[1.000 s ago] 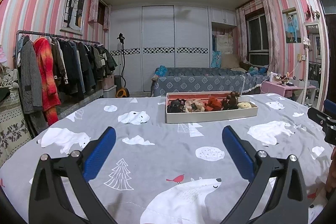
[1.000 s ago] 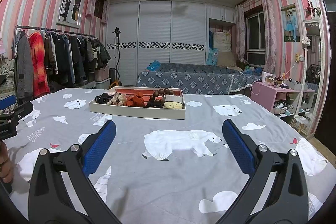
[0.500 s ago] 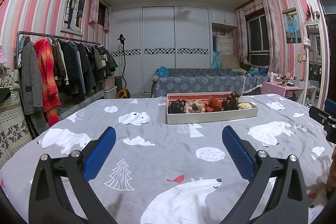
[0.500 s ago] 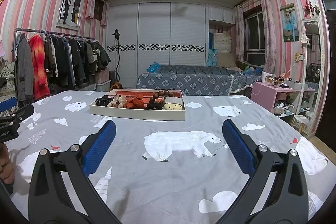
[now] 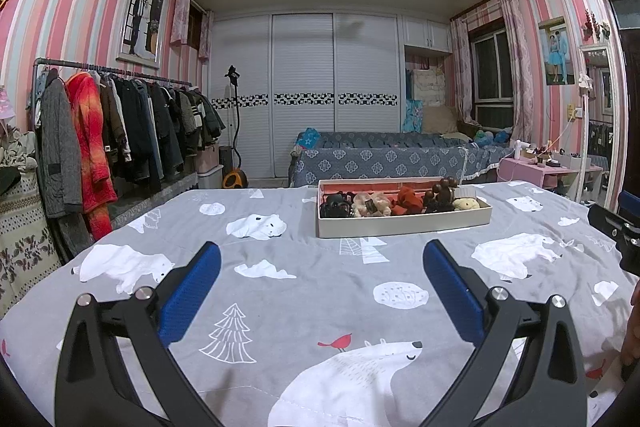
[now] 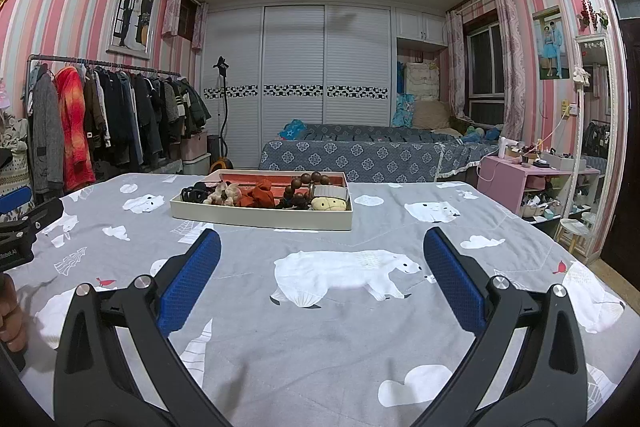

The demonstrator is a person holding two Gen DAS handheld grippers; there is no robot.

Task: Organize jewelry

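Both grippers hover low over the table, which is draped in a grey polar-bear cloth: the left gripper and right gripper each have their blue-padded jaws spread wide, holding nothing. Farther ahead, well apart from either, sits the shallow white jewelry tray on the cloth, crowded with a black piece, a red item, dark wooden beads and a pale yellow piece. Beyond stand a blue-covered bed and a clothes rack.
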